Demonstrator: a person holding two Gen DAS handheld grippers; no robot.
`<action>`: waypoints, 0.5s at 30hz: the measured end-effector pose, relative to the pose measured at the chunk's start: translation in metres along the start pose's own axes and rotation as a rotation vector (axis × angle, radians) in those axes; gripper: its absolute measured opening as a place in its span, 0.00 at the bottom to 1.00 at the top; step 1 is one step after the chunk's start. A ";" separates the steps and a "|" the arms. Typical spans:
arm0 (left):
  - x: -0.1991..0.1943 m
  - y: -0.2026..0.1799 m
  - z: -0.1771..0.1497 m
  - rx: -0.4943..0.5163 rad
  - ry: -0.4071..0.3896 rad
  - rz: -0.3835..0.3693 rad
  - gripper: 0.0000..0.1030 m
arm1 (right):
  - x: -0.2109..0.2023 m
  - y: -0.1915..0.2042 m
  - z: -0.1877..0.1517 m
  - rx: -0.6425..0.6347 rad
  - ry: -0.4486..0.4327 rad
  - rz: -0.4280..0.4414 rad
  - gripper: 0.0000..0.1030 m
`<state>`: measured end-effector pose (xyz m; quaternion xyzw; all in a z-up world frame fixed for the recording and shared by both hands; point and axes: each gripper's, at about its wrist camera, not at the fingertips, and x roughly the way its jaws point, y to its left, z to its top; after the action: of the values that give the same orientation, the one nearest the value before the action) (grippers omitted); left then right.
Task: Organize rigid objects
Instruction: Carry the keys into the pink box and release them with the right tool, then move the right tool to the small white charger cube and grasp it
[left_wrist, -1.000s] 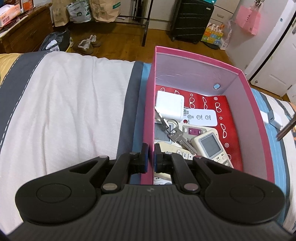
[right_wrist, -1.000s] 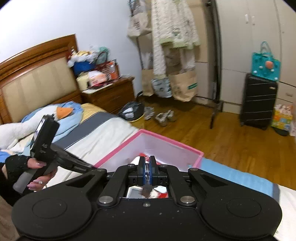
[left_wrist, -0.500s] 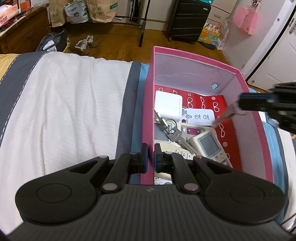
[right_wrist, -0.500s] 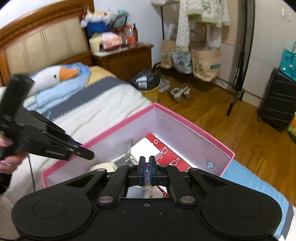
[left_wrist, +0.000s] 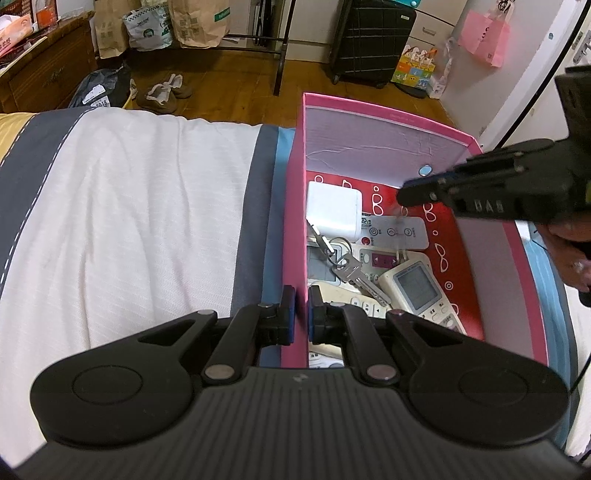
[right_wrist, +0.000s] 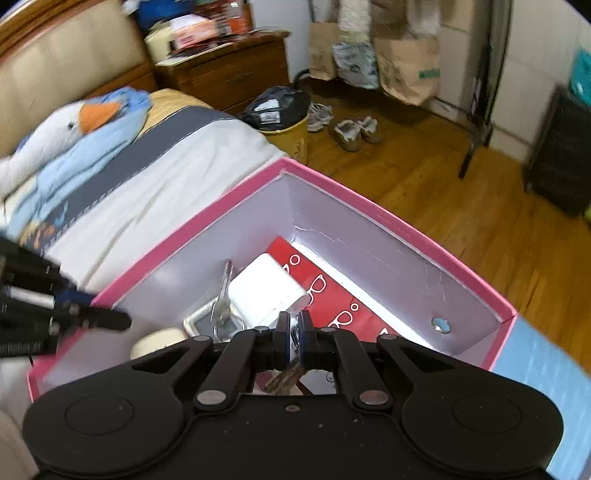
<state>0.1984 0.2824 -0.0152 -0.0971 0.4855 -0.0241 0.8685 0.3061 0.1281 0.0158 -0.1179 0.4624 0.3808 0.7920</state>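
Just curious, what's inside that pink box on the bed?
Inside the pink box: a white charger, keys and several remotes on a red patterned floor. Whatever lies beneath the pile is covered.

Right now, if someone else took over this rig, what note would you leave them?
Left gripper: shut on the near wall of the pink box, which sits on the bed.
Right gripper: over the box, jaws opening, with a small item between them, too blurred to identify.
In the box: white charger, keys, remotes.
Done: those things are boxed.
Left: release the small item into the box. No other loose things are in view.
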 end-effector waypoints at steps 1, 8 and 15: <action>0.001 0.000 0.001 -0.001 0.003 0.002 0.05 | -0.002 -0.003 0.001 0.020 -0.010 0.000 0.13; -0.001 -0.001 0.002 -0.003 -0.003 0.004 0.05 | -0.056 -0.022 -0.009 0.138 -0.135 0.028 0.17; -0.001 -0.003 0.005 -0.009 0.004 0.012 0.05 | -0.134 -0.052 -0.038 0.185 -0.216 -0.023 0.27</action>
<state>0.2023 0.2807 -0.0112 -0.0980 0.4879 -0.0170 0.8672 0.2811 0.0058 0.0961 -0.0080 0.4061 0.3382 0.8489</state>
